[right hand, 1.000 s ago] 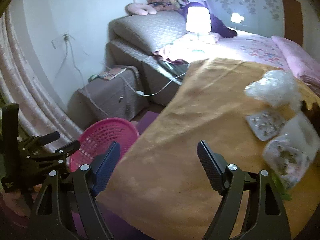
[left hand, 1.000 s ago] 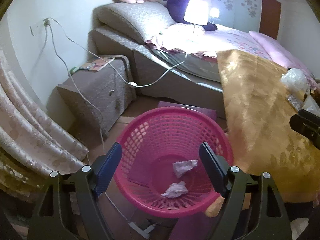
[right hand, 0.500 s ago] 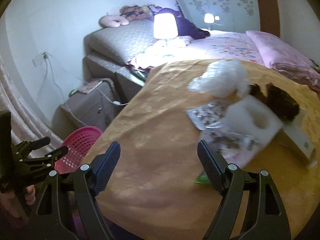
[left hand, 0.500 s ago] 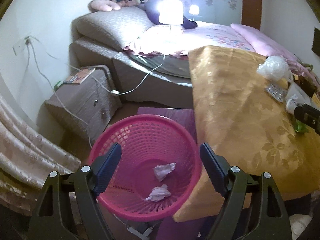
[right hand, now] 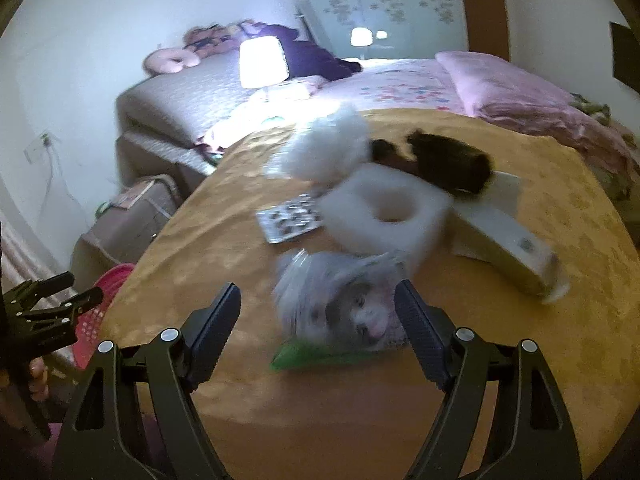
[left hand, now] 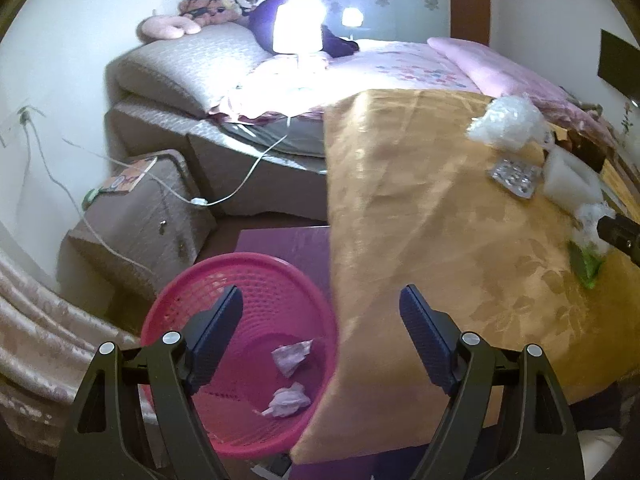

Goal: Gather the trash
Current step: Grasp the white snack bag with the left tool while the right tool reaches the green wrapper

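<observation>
A pink basket [left hand: 240, 320] stands on the floor with two crumpled tissues [left hand: 292, 360] inside. My left gripper [left hand: 320, 290] hangs open above the basket's right rim and the edge of the golden tablecloth [left hand: 440, 220], holding nothing. My right gripper [right hand: 318, 286] is open over the table. Just ahead of it, seen between its fingers, lies a clear bag with a cat picture [right hand: 344, 300] on a green packet [right hand: 320, 354]; the pads are not touching it. Beyond lie a white foam block [right hand: 384, 216], a blister pack [right hand: 290, 220] and crumpled white plastic [right hand: 328, 148].
A white box [right hand: 508, 232] and a dark brown object [right hand: 448, 160] lie at the table's far right. Behind it stands a bed with a lit lamp [left hand: 298, 28]. A bedside cabinet [left hand: 140, 216] with trailing cables and a curtain [left hand: 36, 340] flank the basket.
Both views have swung right. The left gripper has shifted from over the basket's middle toward the table edge. The right gripper has moved across the cloth up to the pile of trash.
</observation>
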Available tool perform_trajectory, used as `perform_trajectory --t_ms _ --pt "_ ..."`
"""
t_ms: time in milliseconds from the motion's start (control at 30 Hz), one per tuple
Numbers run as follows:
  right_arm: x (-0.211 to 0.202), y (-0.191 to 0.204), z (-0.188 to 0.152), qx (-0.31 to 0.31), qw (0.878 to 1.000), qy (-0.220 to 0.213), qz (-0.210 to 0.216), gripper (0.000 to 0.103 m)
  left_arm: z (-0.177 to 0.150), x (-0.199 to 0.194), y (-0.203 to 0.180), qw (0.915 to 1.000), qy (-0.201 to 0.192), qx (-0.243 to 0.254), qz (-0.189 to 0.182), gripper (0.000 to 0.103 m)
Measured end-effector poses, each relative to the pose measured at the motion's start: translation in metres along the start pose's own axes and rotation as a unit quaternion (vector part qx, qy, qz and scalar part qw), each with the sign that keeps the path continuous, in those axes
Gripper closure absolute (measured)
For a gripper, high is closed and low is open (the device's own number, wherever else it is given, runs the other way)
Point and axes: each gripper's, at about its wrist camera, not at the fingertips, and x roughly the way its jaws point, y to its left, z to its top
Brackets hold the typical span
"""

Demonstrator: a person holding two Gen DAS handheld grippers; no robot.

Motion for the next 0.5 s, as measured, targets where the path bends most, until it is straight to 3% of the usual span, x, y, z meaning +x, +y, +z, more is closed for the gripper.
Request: perform_trajectory --t_ms 300,500 --pt "-0.026 -0.042 -0.004 0.043 0.998 -0.026 -0.022 0.026 0.011 0.007 -0.042 0.9985 0.005 0.03 -0.045 0.026" --pt "-0.025 -0.075 -0.012 0.08 0.995 -0.018 -0.053 0.026 0.017 0.008 -0.087 0.9939 0.006 0.057 -0.094 0.026"
